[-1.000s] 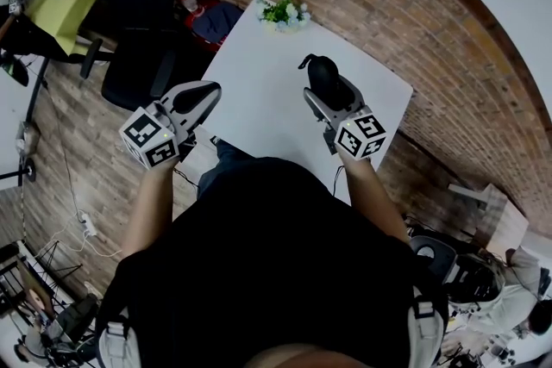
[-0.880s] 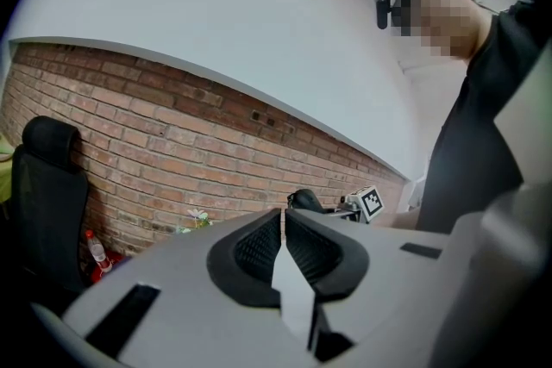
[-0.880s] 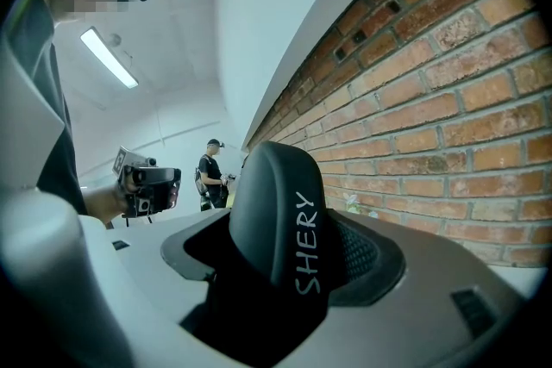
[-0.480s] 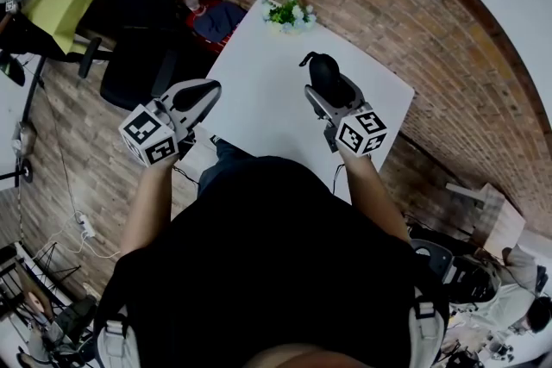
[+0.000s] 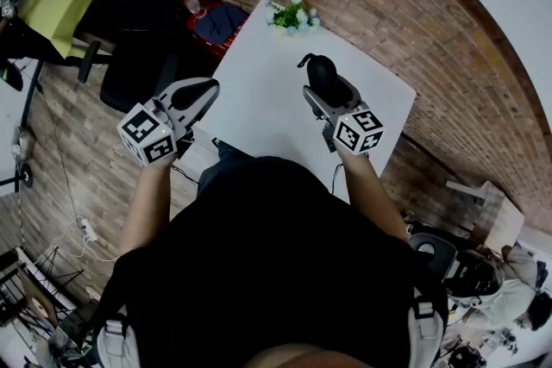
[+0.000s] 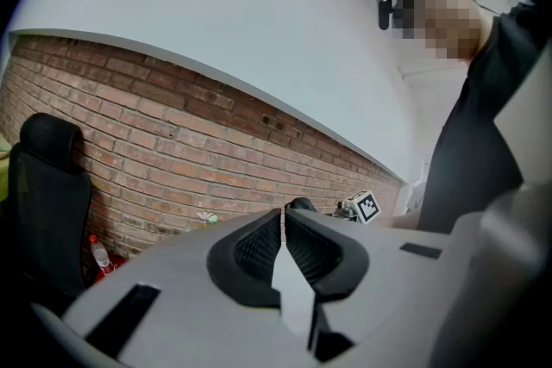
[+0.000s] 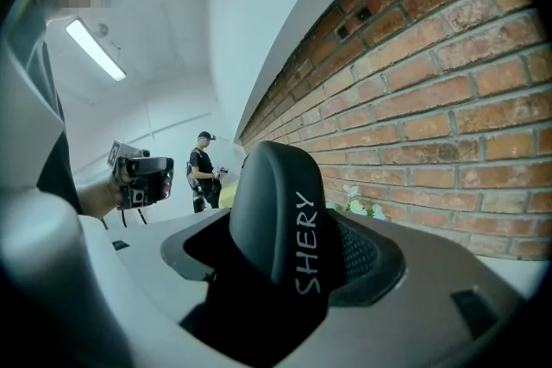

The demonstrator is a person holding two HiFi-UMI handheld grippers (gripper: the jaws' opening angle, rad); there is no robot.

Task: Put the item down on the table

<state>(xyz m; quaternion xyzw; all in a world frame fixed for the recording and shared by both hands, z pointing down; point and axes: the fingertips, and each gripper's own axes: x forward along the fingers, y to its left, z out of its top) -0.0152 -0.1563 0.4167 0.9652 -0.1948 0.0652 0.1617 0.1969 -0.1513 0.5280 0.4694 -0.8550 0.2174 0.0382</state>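
A black rounded item with pale lettering on its side sits clamped between the jaws of my right gripper, which is shut on it. In the head view the item hangs over the middle of the white table. My left gripper is shut with nothing in it and is held over the table's near left edge. In the left gripper view its black pads meet with no gap, and the right gripper's marker cube shows beyond them.
A small pot of green and white flowers stands at the table's far corner against the brick wall. A black office chair stands to the left of the table. Another person stands far off in the room.
Both grippers have hardly moved; the head view has shifted slightly. The right gripper still holds the black item over the table.
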